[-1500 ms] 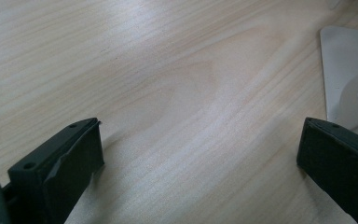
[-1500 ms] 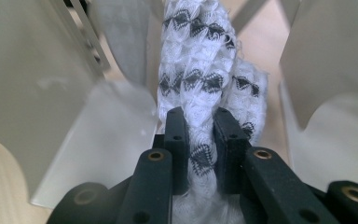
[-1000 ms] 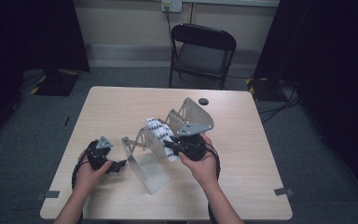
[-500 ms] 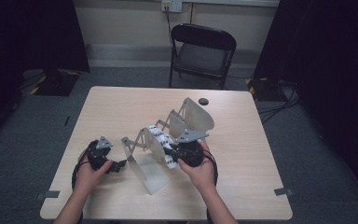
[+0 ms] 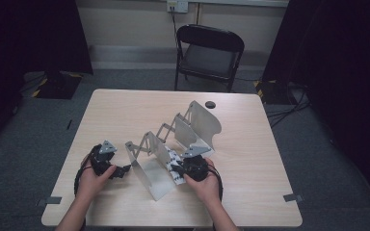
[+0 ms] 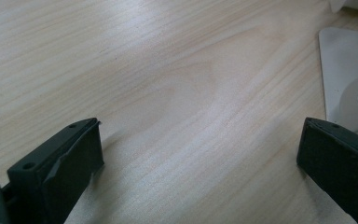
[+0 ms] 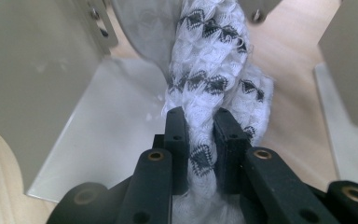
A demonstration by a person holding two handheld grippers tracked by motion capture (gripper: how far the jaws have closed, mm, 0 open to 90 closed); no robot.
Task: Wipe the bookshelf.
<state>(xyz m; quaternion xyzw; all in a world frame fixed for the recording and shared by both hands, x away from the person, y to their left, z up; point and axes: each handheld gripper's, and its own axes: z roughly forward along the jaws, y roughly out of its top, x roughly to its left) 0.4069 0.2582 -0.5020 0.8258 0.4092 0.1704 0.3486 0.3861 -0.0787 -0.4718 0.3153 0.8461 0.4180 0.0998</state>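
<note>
While the left claw (image 5: 120, 171) waits spread and empty over bare desk (image 5: 125, 110) at about eight o'clock, the right claw (image 5: 177, 168) has come down since a second ago, carrying its white-and-black patterned cloth (image 7: 209, 88) from above the expanding metal rack (image 5: 173, 139) into one of its slots near the desk's six o'clock. Its jaws are pinching the rolled cloth firmly (the fabric bulges on either side of the pads). Flat metal dividers stand to both sides in the right gripper view, so the cloth appears to be between two plates, though whether its end has reached the rack's base is hard to tell. Judging by that, release looks close.
</note>
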